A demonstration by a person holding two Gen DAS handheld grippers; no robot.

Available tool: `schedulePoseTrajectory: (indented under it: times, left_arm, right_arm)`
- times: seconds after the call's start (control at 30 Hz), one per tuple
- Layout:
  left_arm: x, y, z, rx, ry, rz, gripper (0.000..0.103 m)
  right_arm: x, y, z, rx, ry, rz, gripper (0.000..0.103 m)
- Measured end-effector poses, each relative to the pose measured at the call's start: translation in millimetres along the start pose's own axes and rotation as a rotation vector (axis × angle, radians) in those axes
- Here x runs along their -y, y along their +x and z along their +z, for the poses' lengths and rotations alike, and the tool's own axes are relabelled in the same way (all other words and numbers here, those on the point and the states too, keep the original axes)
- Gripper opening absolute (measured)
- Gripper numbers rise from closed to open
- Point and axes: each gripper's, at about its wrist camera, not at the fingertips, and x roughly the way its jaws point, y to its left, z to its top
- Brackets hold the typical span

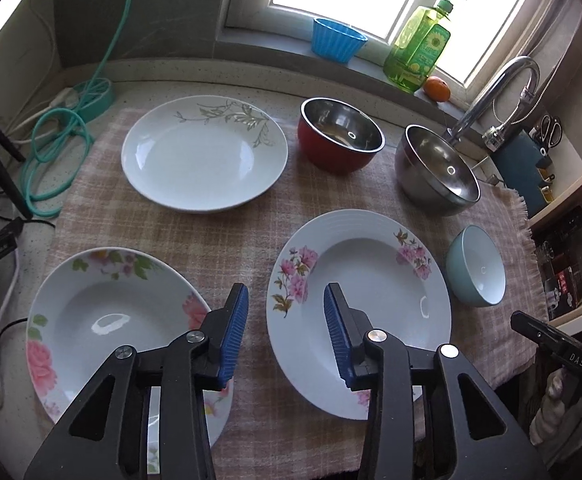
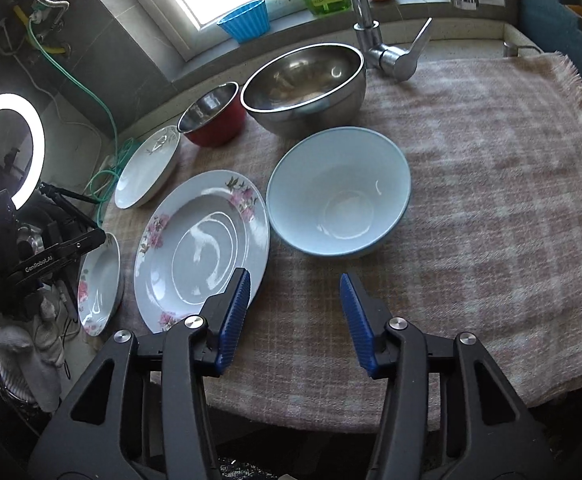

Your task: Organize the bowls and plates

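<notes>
A pink checked cloth (image 1: 227, 236) covers the counter, and every dish on it lies separate, so the sorting looks barely begun: nothing is stacked or nested yet. Largest is the steel mixing bowl (image 2: 305, 88) at the back beside the tap (image 2: 365, 12). Next come three plates: a white plate with a green leaf pattern (image 1: 205, 154) at the far left, a pink-flowered deep plate (image 1: 357, 312) in the middle, and a rose-patterned plate (image 1: 119, 320) nearest on the left. Smaller are the pale blue bowl (image 2: 339, 190), just right of the pink-flowered plate, and the red bowl with a steel inside (image 1: 341, 140), between the leaf plate and the mixing bowl. All six pieces seem left to gather, plates with plates, bowls with bowls. The left gripper (image 1: 286, 334) hangs over the gap between the two near plates, jaws partly apart with nothing between them; the right gripper (image 2: 294, 318) is poised over bare cloth in front of the blue bowl, likewise parted and empty. The rose plate's near edge is hidden behind the left gripper, and in the right wrist view it shows only as a sliver.
</notes>
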Motion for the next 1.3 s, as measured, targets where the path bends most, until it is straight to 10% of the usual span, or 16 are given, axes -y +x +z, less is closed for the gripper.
schedulePoseTrajectory:
  times: [0.4, 1.3]
  left_arm:
    - [-12, 28, 12, -0.086, -0.051, -0.057, 0.025]
    - [-23, 68, 22, -0.185, -0.097, -0.104, 0.021]
  right_arm:
    - [-3, 44, 1, -0.120, 0.068, 0.124, 0.030]
    - [-14, 78, 6, -0.174, 0.043, 0.116, 0.012]
